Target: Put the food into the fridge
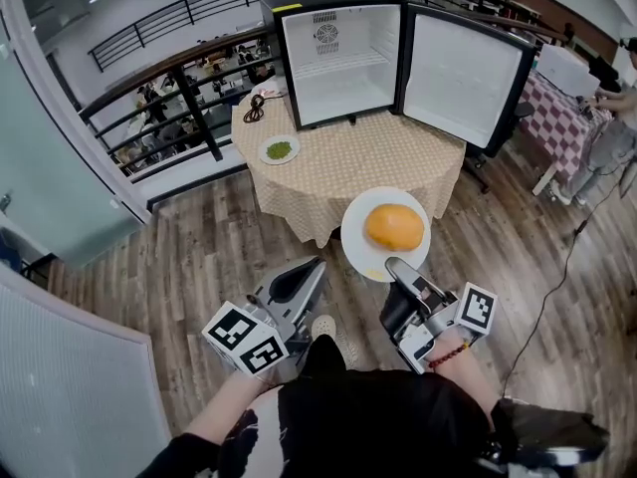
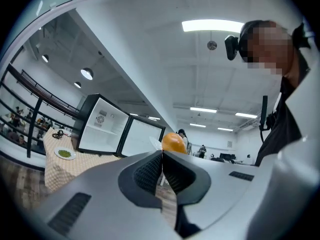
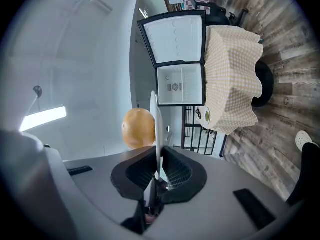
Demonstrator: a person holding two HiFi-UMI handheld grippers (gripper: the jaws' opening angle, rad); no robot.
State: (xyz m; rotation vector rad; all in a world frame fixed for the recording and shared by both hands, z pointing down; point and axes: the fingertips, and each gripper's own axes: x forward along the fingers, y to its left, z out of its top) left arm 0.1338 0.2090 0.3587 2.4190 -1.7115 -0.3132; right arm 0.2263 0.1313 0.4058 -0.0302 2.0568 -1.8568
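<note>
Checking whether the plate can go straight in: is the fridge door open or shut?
Open. In the head view the fridge has its door swung wide to the right, showing the white interior and its shelf.

The round table (image 1: 328,182) stands ahead of both grippers, between them and the open fridge (image 1: 338,58). The cloth just before the fridge opening lies bare, and the inside is open above and below one shelf (image 1: 333,66). The fridge door (image 1: 463,73) stands swung out, ahead and to the right of the right gripper (image 1: 396,265). Ahead-left of the left gripper (image 1: 313,265), a small plate of green food (image 1: 279,149) and a black cable (image 1: 255,108) take up the table.
</note>
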